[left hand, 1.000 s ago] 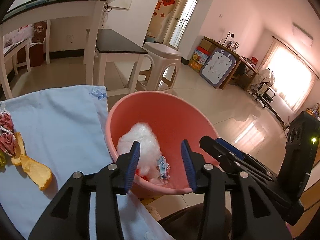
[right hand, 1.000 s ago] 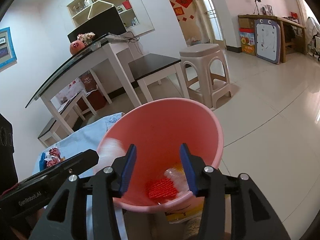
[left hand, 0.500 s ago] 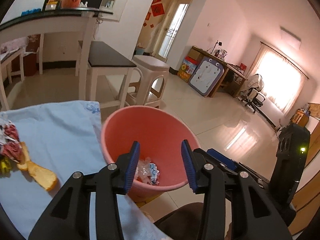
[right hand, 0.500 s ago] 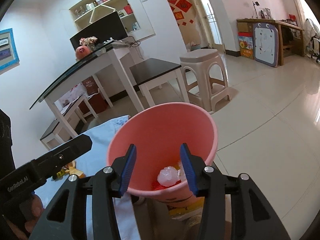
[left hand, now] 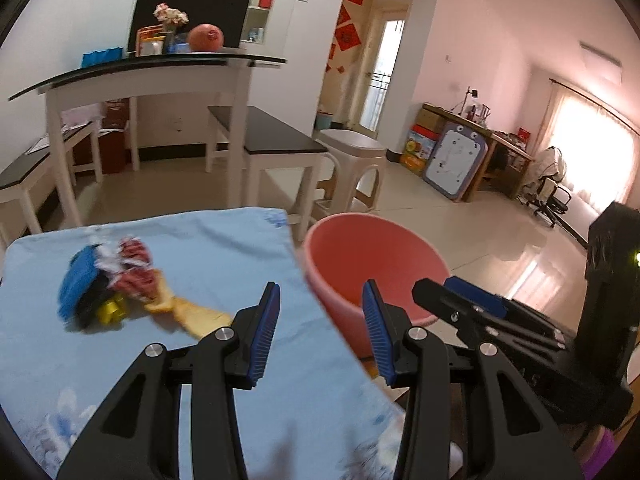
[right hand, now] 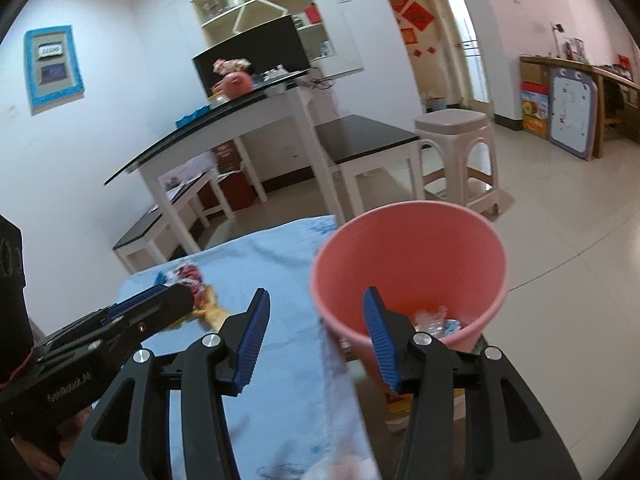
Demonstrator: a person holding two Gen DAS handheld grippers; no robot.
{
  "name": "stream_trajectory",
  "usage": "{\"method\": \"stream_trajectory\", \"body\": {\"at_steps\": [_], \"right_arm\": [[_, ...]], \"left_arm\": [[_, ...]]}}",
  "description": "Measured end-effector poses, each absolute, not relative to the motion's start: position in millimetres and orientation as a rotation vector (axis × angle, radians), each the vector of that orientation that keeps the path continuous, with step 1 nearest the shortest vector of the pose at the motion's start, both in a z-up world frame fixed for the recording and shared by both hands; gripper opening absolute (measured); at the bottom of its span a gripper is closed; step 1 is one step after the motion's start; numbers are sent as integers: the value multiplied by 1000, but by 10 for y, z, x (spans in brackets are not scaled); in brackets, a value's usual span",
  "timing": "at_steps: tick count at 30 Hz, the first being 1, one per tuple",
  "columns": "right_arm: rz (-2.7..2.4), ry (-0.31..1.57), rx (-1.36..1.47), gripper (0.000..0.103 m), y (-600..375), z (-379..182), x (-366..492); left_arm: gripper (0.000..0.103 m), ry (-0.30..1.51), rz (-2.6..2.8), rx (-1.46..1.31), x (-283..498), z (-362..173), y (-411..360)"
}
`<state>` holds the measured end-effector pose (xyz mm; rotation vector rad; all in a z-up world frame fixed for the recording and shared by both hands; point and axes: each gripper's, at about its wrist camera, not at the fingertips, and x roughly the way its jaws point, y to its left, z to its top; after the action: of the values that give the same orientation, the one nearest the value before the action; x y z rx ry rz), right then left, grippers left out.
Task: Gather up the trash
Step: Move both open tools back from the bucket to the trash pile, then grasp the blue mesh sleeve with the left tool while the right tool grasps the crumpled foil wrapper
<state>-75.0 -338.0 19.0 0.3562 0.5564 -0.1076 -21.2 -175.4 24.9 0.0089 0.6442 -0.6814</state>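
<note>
The left tongs (left hand: 318, 320) hang spread apart with nothing between the blue pads, above the near edge of a counter (left hand: 224, 248) covered in a light blue cloth. The right tongs (right hand: 316, 334) are likewise spread and empty, straddling the cloth's right edge and the near wall of the pink bin (right hand: 408, 264). That bin stands just off the counter's right side, lower than the cloth, and holds a few crumpled clear and pale blue wrappers (right hand: 436, 320) at its bottom. The trash left on the counter sits in a blurred heap toward the far left: a blue wrapper (left hand: 78, 276), a red-and-white crumpled packet (left hand: 134, 268), a small yellow piece (left hand: 112, 310) and a strip of orange peel (left hand: 196, 314) lying nearest the left tongs. In the right wrist view the left tool's black body partly covers that heap. Behind the counter stand a glass-topped white table (left hand: 148, 74) carrying a round orange fruit (left hand: 206, 37), a dark-topped bench (left hand: 276, 140) and a beige plastic stool (left hand: 352, 160) on the tiled floor.
</note>
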Motion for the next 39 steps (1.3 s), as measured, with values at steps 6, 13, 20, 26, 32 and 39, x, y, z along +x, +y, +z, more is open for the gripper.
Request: {"method": "stream_trajectory", "body": {"at_steps": [6, 13, 20, 26, 32, 39], "right_arm": [[-52, 578, 331, 49, -3042, 192, -649], [15, 598, 306, 50, -2735, 156, -420], [79, 612, 278, 53, -2464, 122, -102], [128, 638, 269, 53, -2301, 57, 156], [168, 648, 262, 56, -2201, 23, 388], [224, 685, 245, 57, -2031, -75, 737]], "left_arm": [[43, 636, -603, 7, -217, 208, -1271], [43, 647, -461, -40, -8, 111, -672], [43, 664, -350, -38, 352, -31, -223], [43, 686, -325, 8, 677, -160, -139], [43, 727, -346, 57, 967, -332, -221], [43, 777, -346, 33, 1258, -505, -243]]}}
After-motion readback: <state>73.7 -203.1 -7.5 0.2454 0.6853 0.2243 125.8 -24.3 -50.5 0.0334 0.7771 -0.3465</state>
